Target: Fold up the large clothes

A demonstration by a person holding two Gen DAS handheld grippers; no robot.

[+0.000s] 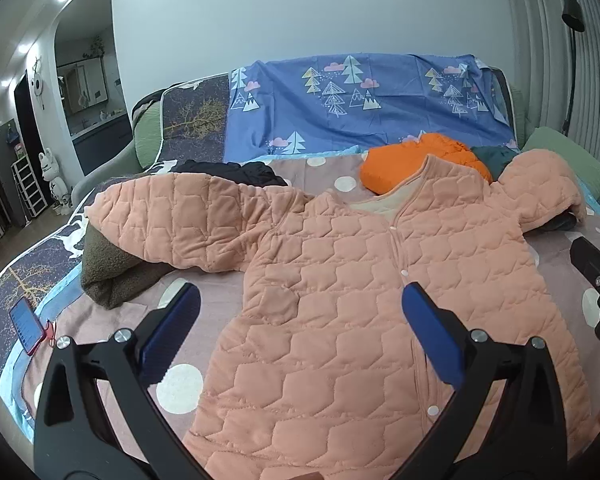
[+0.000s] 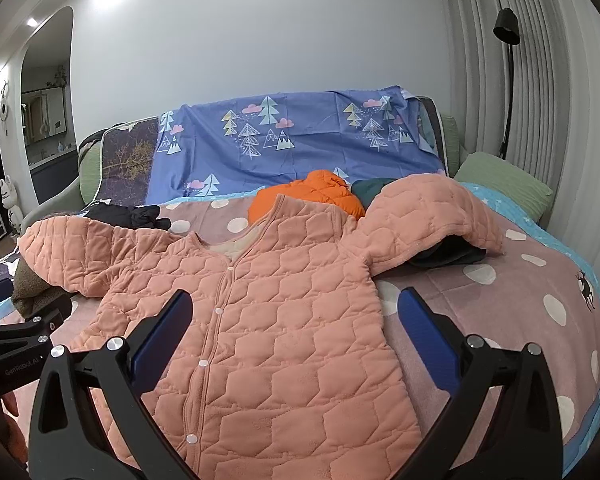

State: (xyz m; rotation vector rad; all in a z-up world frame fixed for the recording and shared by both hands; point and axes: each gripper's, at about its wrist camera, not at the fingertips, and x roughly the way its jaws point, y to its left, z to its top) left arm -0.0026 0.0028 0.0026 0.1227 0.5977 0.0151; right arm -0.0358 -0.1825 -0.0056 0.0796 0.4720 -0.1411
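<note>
Both claws stand wide and hold nothing: the left gripper (image 1: 300,312) fills the bottom of its frame with two blue-padded fingers (image 1: 428,332) spread over the lower body of the garment, and the right gripper (image 2: 296,320) does the same at the bottom of its own frame, its right finger over bare cover. One peach quilted jacket (image 1: 340,280) lies face up in the middle of both frames on the pink polka-dot bedspread (image 2: 540,292), snapped shut down the front with a column of white snaps, hexagon stitching all over, a V neck showing cream lining. Its two sleeves are spread outward: one reaches to the left of frame and rests over a single brown fleecy garment (image 1: 108,276), the other bends at the right of frame over a dark garment. Beyond the collar, in the upper middle, sit one orange puffer jacket (image 2: 312,196) and one dark teal garment (image 2: 372,192) just beside it; a black heap (image 2: 136,214) lies toward the upper left. One phone in a red case (image 1: 28,324) lies at the lower left edge of the left view. One blue tree-print sheet (image 2: 300,140) hangs behind, one green pillow (image 2: 504,184) at the right.
</note>
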